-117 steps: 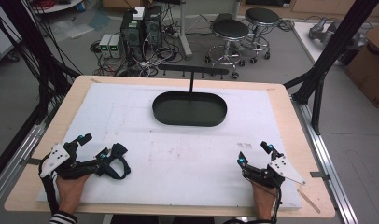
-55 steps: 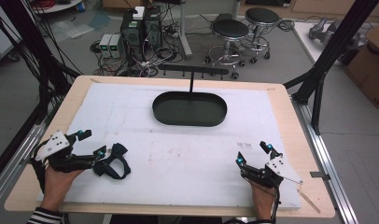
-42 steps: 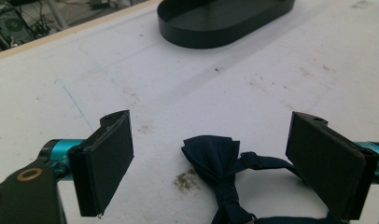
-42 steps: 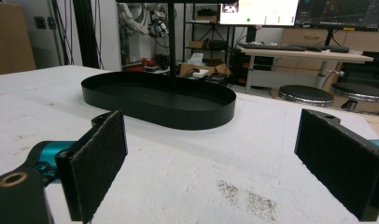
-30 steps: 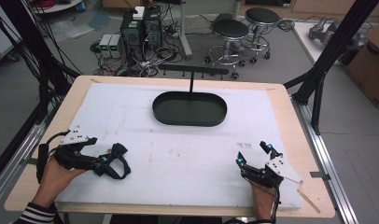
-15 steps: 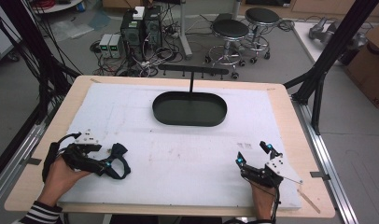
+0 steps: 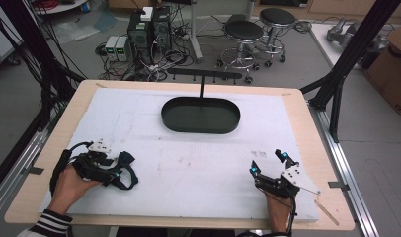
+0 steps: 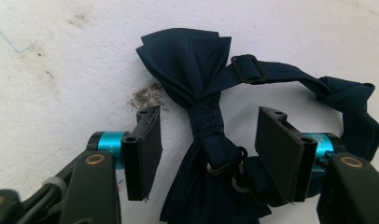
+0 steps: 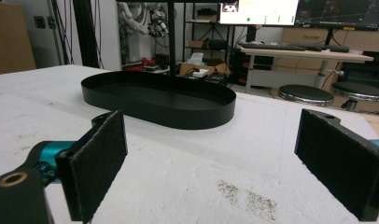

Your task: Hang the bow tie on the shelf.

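Reading the high view first: bow tie lies on the white mat near the desk's front-left corner, right at my left gripper, which is laid low and pointing toward the right edge. Right gripper sits near the front-right corner, well apart from the tie, so left is the nearer hand by far. Oval black tray is toward the back edge, centre, with a thin T-shaped stand rising behind it.

Left gripper view: jaws spread, straddling the tie's centre knot, one pad each side, not touching it as far as I can tell. Wings' long axis runs along the jaws, away from the camera; closing should pinch across the knot. Fabric is dark navy, soft, pleated into folds; the strap loops off to one side with a slider buckle, and a small metal hook sits below the knot. Mat is rough, with dirty specks.

Right gripper view: jaws spread wide, nothing between them, pads look like coarse black foam. Tray ahead is shallow, thin-walled, matte, rigid-looking.
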A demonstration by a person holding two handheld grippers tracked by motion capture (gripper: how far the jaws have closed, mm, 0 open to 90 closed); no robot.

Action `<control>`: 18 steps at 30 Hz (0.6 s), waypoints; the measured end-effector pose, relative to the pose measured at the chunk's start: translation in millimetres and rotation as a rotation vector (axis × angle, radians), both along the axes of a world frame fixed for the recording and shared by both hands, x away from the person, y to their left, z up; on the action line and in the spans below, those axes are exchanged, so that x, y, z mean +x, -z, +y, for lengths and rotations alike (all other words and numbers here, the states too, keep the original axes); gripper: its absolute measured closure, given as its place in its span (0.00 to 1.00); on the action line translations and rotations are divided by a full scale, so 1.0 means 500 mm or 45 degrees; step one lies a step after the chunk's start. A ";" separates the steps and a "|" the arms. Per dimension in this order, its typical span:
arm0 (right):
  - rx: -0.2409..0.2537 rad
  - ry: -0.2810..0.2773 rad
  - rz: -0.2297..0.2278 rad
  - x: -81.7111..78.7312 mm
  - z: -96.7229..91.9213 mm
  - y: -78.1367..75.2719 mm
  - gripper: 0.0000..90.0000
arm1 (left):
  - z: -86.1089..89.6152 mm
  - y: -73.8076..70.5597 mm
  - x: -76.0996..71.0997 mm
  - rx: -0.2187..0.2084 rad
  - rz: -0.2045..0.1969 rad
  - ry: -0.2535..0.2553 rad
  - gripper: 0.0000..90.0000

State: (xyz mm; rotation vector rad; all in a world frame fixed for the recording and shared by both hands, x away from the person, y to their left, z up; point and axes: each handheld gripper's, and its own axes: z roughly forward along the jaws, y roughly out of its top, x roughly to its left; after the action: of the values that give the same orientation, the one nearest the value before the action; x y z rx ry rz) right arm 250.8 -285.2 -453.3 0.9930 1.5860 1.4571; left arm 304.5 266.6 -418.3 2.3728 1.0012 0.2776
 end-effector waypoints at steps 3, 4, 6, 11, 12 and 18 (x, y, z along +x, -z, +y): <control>-0.001 0.001 0.000 0.000 0.000 0.000 0.09 | -0.004 0.003 0.002 0.012 0.016 0.002 0.49; -0.003 0.001 0.000 0.000 0.000 0.000 0.09 | -0.005 0.004 0.003 0.013 0.017 0.008 0.50; -0.003 0.001 -0.003 0.000 0.000 0.000 0.09 | -0.009 0.005 0.003 0.018 0.018 0.008 0.54; 0.006 0.001 0.003 0.000 -0.001 0.000 0.09 | -0.012 0.006 0.004 0.028 0.019 -0.004 0.59; 0.006 0.000 0.000 0.000 -0.001 0.000 0.09 | -0.011 0.006 0.004 0.025 0.018 -0.011 0.60; 0.005 0.000 0.000 0.000 -0.002 0.000 0.09 | -0.014 0.005 0.003 0.032 0.008 -0.014 0.67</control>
State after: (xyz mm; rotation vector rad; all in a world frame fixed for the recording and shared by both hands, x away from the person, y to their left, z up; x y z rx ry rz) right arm 251.0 -286.2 -453.4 0.9951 1.5833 1.4608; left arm 305.9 259.8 -420.8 2.3929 1.0194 0.2879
